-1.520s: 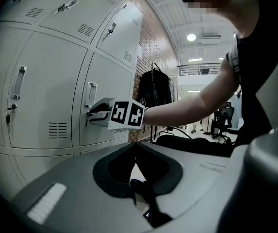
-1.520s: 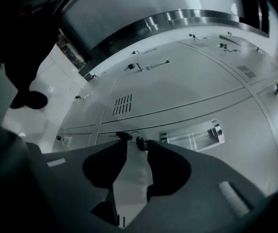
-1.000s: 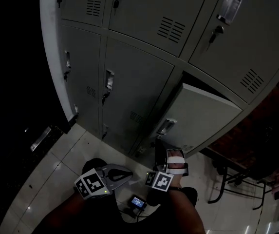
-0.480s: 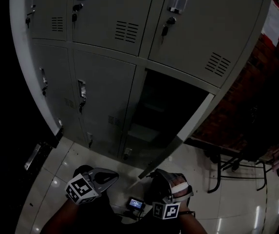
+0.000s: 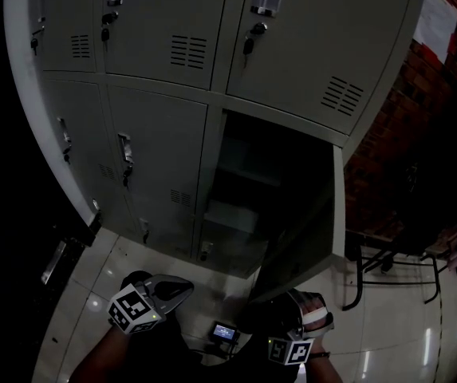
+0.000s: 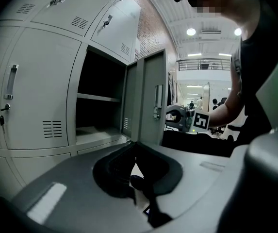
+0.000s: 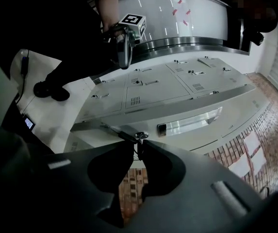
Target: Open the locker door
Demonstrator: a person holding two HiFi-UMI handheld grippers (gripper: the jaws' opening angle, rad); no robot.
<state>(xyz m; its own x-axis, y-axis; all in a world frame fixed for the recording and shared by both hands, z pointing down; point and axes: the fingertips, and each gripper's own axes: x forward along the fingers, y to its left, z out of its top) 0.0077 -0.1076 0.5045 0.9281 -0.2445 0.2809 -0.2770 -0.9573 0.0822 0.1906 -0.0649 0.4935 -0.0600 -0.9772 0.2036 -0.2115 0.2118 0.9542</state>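
Observation:
The grey locker door stands swung wide out from its dark compartment, which has a shelf inside. My right gripper is at the door's lower outer edge. In the right gripper view its jaws are opening, a narrow slit between the tips, and the door's key sits just past them, below the handle recess. My left gripper hangs low to the left, clear of the lockers, its fingers together on nothing. The left gripper view shows the door edge-on.
Closed lockers fill the bank to the left and above. A brick wall and a dark metal chair frame stand to the right. A small lit device lies on the tiled floor between my grippers.
The door has swung from slightly ajar to wide open. My right gripper moved back and to the right with it. The left gripper stayed about where it was.

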